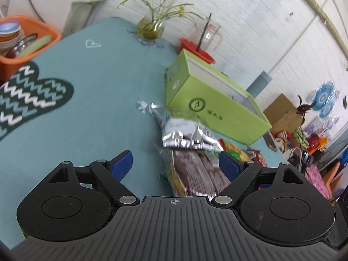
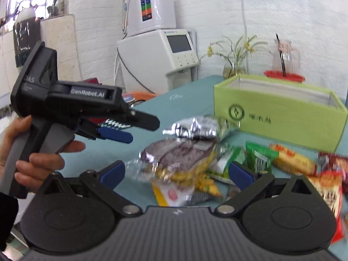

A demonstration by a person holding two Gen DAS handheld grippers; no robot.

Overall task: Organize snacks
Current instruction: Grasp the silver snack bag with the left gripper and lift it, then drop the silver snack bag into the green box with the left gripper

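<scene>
A pile of snack packets lies on the teal tablecloth (image 1: pixel 87 100) in front of an open lime-green box (image 1: pixel 213 100) (image 2: pixel 278 117). On top is a crumpled silver packet (image 1: pixel 184 132) (image 2: pixel 193 126), and under it a purple-brown packet (image 1: pixel 195 174) (image 2: pixel 180 154). Green packets (image 2: pixel 258 156), an orange-yellow one (image 2: pixel 293 161) and red ones (image 2: pixel 330 178) lie to the right. My left gripper (image 1: pixel 175 164) (image 2: pixel 141 130) is open, hovering just short of the pile, with a hand around its handle. My right gripper (image 2: pixel 177 171) is open above the near packets. Neither holds anything.
A glass vase with yellow flowers (image 1: pixel 150 28) (image 2: pixel 235 65) and a clear pitcher on a red lid (image 1: pixel 204 37) (image 2: pixel 285 65) stand behind the box. An orange basin of bowls (image 1: pixel 24 43) sits at the table's far left. A white dispenser (image 2: pixel 161 61) stands beyond the table.
</scene>
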